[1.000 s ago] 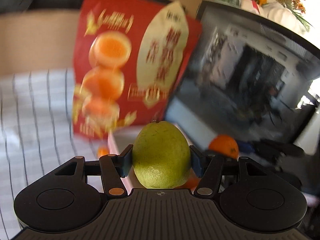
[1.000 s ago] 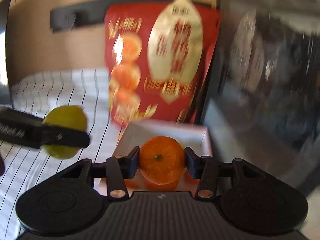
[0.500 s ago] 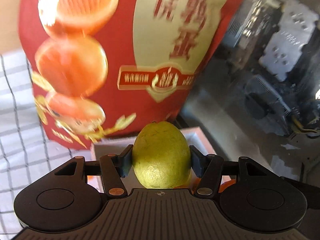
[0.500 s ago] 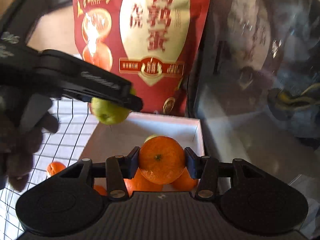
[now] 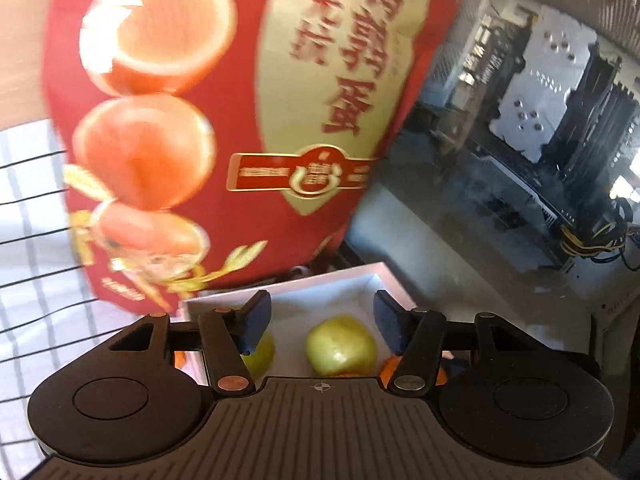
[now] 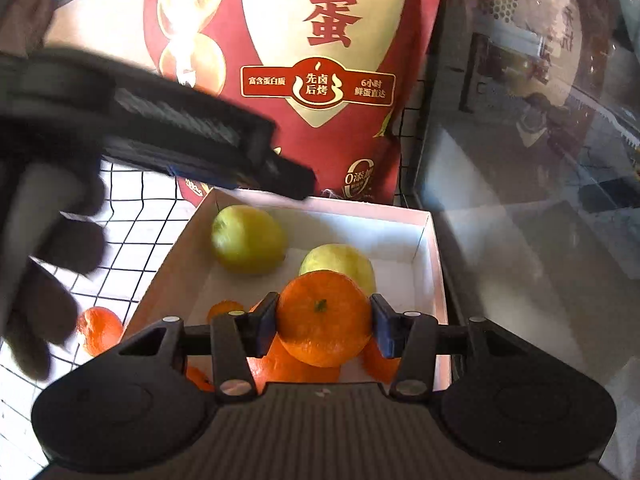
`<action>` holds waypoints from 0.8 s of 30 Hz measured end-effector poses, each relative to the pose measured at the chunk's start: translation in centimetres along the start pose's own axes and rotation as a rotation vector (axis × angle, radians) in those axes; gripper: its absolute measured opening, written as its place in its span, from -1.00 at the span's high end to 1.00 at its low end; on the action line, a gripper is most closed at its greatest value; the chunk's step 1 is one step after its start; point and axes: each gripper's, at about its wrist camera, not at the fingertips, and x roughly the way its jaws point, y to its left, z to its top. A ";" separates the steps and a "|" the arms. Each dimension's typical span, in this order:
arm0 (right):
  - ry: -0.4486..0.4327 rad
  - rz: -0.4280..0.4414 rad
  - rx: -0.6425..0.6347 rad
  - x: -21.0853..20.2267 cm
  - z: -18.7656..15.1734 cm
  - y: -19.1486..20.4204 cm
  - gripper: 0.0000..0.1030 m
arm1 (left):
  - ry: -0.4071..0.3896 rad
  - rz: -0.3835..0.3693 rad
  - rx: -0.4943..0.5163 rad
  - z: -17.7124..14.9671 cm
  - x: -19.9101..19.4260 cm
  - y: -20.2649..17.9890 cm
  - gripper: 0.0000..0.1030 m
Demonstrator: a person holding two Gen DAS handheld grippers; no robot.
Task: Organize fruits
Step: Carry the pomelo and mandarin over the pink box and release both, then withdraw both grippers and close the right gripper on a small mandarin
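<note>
So the orange [image 6: 323, 317] is squeezed tight between the right gripper [image 6: 324, 322] fingers, hanging over the white box [image 6: 434, 264]. Two green fruits [image 6: 247, 238] sit in the box just past those fingers, more oranges underneath. Left gripper [image 5: 322, 322] fingers are spread, holding nothing, over the box. Red snack bag [image 6: 320, 60] stands right behind.

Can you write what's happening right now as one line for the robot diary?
left gripper: open above white box | right gripper: holding orange over box | two green fruits inside
</note>
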 end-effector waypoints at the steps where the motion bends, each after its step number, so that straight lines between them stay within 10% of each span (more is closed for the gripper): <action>1: -0.001 -0.002 -0.007 -0.1 0.0 0.1 0.00 | -0.004 0.010 -0.013 -0.2 -0.4 0.2 -0.20; 18: 0.016 0.045 0.136 -4.2 2.9 -2.1 -0.20 | 0.040 0.252 -0.236 -15.0 -12.9 9.5 -0.19; 24: 0.038 0.121 0.062 -3.3 6.9 3.2 -0.15 | 0.006 0.259 -0.288 -17.0 -15.5 11.4 -0.19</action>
